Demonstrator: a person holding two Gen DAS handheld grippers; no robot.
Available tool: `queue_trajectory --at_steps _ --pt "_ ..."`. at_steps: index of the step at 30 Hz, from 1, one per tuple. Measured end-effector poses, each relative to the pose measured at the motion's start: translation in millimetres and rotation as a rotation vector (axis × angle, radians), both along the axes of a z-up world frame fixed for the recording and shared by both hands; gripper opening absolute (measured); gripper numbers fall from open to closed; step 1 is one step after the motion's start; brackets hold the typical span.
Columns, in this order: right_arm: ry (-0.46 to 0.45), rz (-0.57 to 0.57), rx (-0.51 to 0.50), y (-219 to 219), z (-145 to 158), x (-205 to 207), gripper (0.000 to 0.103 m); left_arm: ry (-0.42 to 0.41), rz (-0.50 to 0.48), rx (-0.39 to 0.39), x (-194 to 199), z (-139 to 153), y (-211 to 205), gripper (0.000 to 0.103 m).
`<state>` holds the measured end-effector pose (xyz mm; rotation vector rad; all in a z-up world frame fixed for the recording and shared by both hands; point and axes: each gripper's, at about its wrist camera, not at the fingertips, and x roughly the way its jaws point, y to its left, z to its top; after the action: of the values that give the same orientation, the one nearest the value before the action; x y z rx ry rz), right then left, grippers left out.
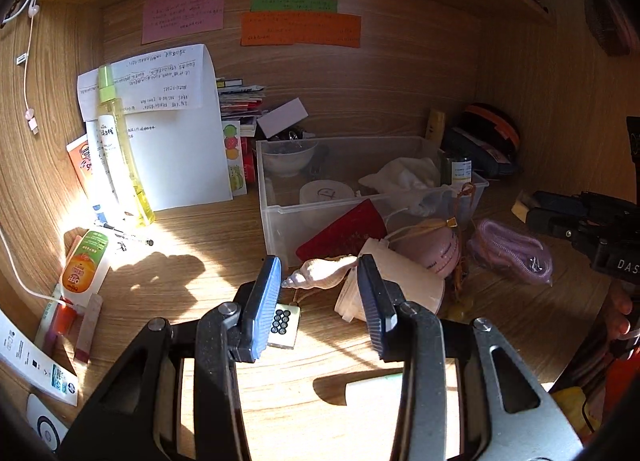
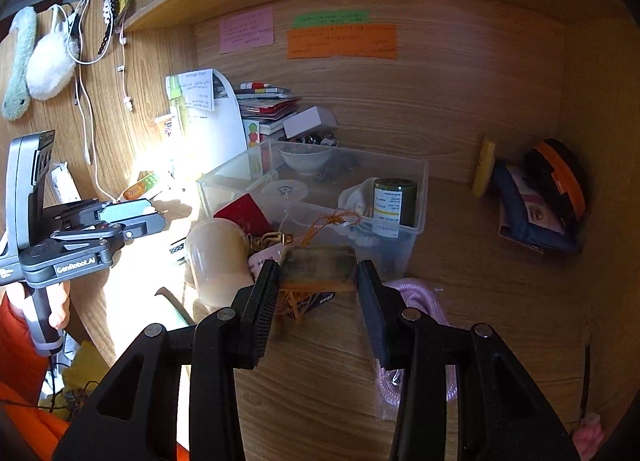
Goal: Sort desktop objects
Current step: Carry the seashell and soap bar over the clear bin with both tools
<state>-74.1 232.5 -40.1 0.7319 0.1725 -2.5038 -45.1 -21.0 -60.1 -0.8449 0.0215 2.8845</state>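
In the right wrist view my right gripper (image 2: 318, 265) is shut on a brownish wooden piece (image 2: 320, 271), blurred, with orange threads (image 2: 296, 303) hanging under it. It is held above the desk in front of the clear plastic box (image 2: 416, 197). In the left wrist view my left gripper (image 1: 318, 261) stands open with nothing between its blue pads (image 1: 264, 301). A conch shell (image 1: 320, 273) and a pink cup on its side (image 1: 404, 285) lie on the desk beyond its tips. The right gripper (image 1: 536, 213) shows at the right edge, and the left gripper (image 2: 136, 217) at the left.
The box (image 1: 272, 221) holds a bowl, a lid, white cloth and a dark jar (image 2: 394, 201). A red booklet (image 1: 344, 233) leans on it. A bagged purple cord (image 1: 512, 253) lies to the right, a yellow spray bottle (image 1: 120, 149) and papers to the left, a dark pouch (image 2: 552, 197) in the corner.
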Motion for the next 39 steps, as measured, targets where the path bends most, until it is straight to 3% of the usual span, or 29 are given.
queue_trajectory --at_steps 15,39 --pt "-0.005 0.0 -0.025 -14 13 -52 0.037 0.027 -0.01 0.011 -46 15 -4 0.039" --pt "-0.144 -0.027 -0.04 -39 -13 -104 0.037 -0.042 -0.049 0.093 -90 -5 -18 0.039"
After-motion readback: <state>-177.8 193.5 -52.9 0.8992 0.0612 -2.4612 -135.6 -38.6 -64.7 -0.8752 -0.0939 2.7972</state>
